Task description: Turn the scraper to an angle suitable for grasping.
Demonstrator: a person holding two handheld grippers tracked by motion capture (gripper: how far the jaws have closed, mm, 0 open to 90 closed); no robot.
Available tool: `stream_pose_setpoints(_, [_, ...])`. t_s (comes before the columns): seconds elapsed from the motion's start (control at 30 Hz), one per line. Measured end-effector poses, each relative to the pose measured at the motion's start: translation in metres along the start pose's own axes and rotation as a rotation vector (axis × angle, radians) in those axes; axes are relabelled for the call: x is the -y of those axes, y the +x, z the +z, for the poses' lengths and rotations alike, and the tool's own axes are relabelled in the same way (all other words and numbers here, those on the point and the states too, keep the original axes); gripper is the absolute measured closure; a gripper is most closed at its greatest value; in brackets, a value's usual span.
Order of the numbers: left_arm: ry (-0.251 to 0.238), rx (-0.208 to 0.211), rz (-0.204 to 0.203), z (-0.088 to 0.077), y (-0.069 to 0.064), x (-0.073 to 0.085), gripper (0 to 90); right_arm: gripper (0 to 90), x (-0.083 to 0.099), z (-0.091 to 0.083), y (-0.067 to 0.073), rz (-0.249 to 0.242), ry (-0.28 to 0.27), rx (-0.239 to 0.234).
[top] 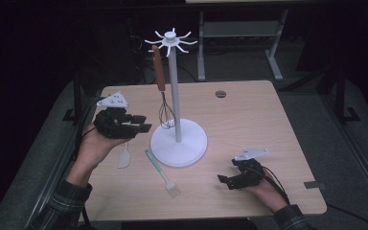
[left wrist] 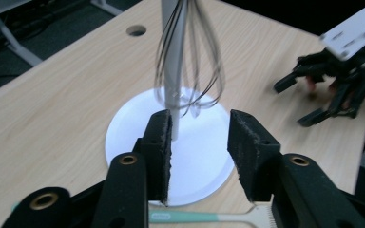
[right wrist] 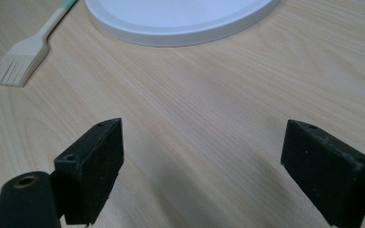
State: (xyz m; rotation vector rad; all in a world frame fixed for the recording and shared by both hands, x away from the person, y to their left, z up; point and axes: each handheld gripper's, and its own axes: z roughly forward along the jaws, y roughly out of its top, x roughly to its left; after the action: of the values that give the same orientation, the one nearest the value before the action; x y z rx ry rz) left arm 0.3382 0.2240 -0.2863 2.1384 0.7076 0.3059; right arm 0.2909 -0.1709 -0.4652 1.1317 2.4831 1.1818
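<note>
On the wooden surface [top: 249, 124] stands a white utensil stand [top: 178, 140]: a round base, one upright pole, and a crown of hooks at the top. One whisk [top: 163, 91] hangs from a hook by its brown handle, wire loops down, just above the base and beside the pole; hanging appears to be the intended storage position. Two utensils lie flat on the surface near the base, probably awaiting placement: one pastry brush [top: 164, 173] and one pale spatula [top: 124, 156].

The left gripper [top: 141, 123] is held level, aimed at the whisk wires, jaws partly apart with nothing between the pads. The right gripper [top: 224, 180] rests low near the front edge, well apart from the stand, jaws wide apart and empty.

Count: one stand, one whisk, one brush, one spatula, two grippers.
</note>
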Motion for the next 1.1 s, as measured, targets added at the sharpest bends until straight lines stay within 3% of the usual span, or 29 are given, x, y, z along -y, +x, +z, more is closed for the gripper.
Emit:
stream_pose_setpoints(0.13, [0.019, -0.017, -0.011, 0.012, 0.005, 0.017, 53.2, 14.4, 0.0, 0.0, 0.0, -0.003, 0.004, 0.0])
stream_pose_setpoints(0.43, [0.063, -0.095, -0.049, 0.035, 0.026, 0.052, 55.4, 14.4, 0.0, 0.0, 0.0, -0.001, 0.001, -0.001])
stream_pose_setpoints(0.6, [0.085, -0.155, -0.094, 0.043, 0.041, 0.071, 69.4, 14.4, 0.0, 0.0, 0.0, -0.002, 0.002, -0.002])
stream_pose_setpoints(0.77, [0.126, -0.19, -0.108, 0.05, 0.052, 0.086, 89.5, 14.4, 0.0, 0.0, 0.0, -0.006, 0.002, -0.003])
stream_pose_setpoints(0.83, [0.138, -0.197, -0.143, 0.054, 0.055, 0.094, 90.0, 14.4, 0.0, 0.0, 0.0, -0.005, 0.004, -0.003])
stream_pose_setpoints(0.97, [0.165, -0.217, -0.175, 0.063, 0.063, 0.109, 90.0, 14.4, 0.0, 0.001, 0.0, -0.008, 0.003, -0.006])
stream_pose_setpoints(1.07, [0.199, -0.241, -0.156, 0.068, 0.069, 0.117, 90.0, 14.4, 0.0, 0.001, 0.0, -0.009, 0.003, -0.007])
stream_pose_setpoints(1.1, [0.19, -0.239, -0.192, 0.07, 0.07, 0.12, 90.0, 14.4, 0.0, 0.001, 0.0, -0.009, 0.002, -0.007])
